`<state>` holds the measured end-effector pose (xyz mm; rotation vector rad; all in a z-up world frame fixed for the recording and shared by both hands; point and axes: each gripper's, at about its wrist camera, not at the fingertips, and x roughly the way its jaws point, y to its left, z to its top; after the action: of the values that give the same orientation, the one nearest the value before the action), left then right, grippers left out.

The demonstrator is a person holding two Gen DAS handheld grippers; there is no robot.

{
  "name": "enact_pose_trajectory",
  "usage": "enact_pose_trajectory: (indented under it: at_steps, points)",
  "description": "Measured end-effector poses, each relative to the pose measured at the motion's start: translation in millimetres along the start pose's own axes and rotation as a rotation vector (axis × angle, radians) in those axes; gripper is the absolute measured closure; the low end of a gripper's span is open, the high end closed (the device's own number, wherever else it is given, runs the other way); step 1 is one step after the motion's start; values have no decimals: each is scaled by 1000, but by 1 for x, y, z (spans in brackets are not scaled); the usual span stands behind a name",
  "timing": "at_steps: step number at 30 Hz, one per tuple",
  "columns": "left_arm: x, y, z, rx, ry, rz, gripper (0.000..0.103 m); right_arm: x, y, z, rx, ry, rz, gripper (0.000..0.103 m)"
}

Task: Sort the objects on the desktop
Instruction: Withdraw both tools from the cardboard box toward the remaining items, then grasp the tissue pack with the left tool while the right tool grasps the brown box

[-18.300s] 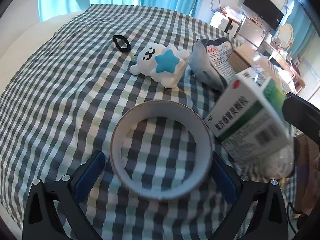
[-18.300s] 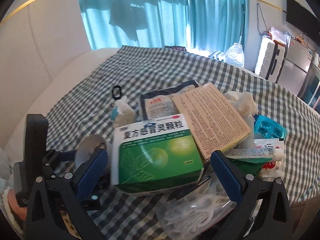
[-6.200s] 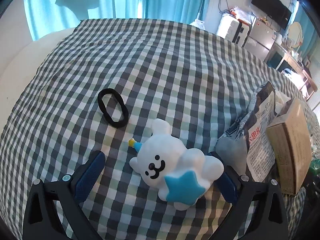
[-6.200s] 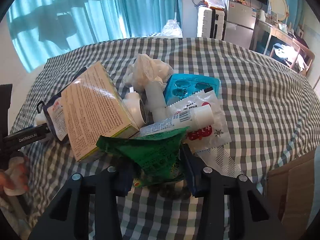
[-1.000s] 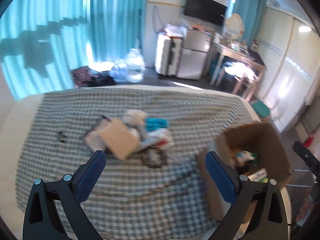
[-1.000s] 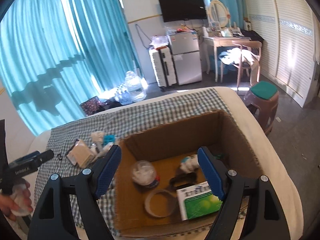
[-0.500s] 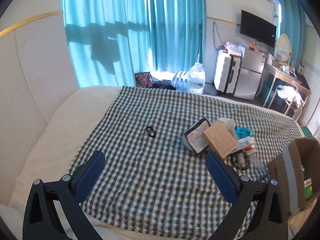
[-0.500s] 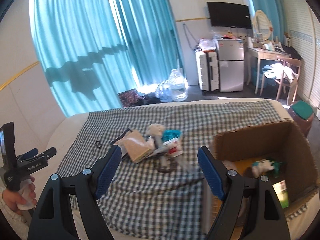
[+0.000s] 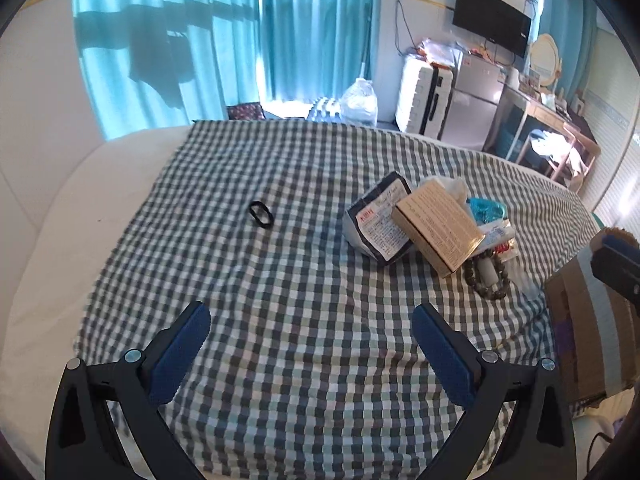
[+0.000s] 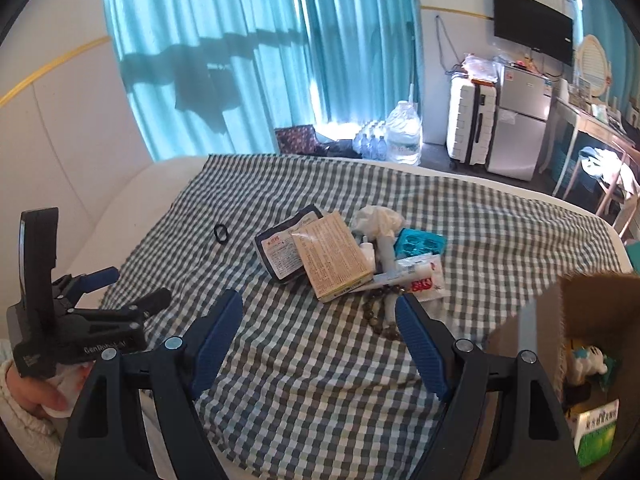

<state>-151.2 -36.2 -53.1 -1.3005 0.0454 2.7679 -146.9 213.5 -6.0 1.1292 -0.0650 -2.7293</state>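
Observation:
A pile of small objects lies on the checked cloth [image 9: 304, 280]: a tan box [image 9: 438, 230] [image 10: 334, 252], a dark foil pouch [image 9: 378, 220] [image 10: 282, 250], a teal blister pack [image 10: 420, 244], a tube [image 10: 404, 270], a bead bracelet [image 9: 486, 274] [image 10: 378, 312] and crumpled white plastic [image 10: 378, 220]. A black hair tie [image 9: 261, 215] [image 10: 221, 233] lies apart to the left. My left gripper [image 9: 306, 344] [image 10: 120, 292] hovers open and empty above the near cloth. My right gripper [image 10: 318, 332] is open and empty, short of the bracelet.
A cardboard box [image 10: 592, 332] [image 9: 592, 320] stands at the right edge and holds a green medicine box [image 10: 596, 430] and a white plush toy [image 10: 588, 360]. A person's hand [image 10: 32, 392] grips the left tool. Curtains, a suitcase, a fridge and a desk stand beyond.
Both views have swung from the cardboard box towards the pile and dropped closer to the cloth. The jaws of both grippers have kept the same wide gap.

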Motion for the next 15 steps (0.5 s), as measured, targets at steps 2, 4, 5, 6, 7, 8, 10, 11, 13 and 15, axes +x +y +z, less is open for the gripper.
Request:
enact_pose_trajectory:
  at_steps: [2,4,5,6,7,8,10,11,13,15]
  points:
    - [20,-6,2,21,9,-16,0,25,3,8,-34,25,10,24]
    - [41,-11,5,34,24,-32,0,47,4,15,-55,48,49,24]
    - [51,-14,6,37,34,-41,0,60,6,18,-72,59,51,24]
    - [62,-16,8,42,47,-52,0,74,8,22,-96,71,47,23]
    - [73,-19,10,46,61,-59,0,88,10,24,-121,82,38,23]
    - [83,-22,11,51,74,-66,0,99,11,25,-139,93,32,23]
    - [102,-26,12,64,96,-68,0,125,11,27,-170,128,3,22]
    - [111,-29,13,71,105,-69,0,138,11,28,-183,145,-4,22]
    - [129,-31,14,80,121,-68,0,159,9,27,-202,175,-12,22]
    - [139,-33,14,85,125,-63,0,175,5,26,-214,185,-55,22]
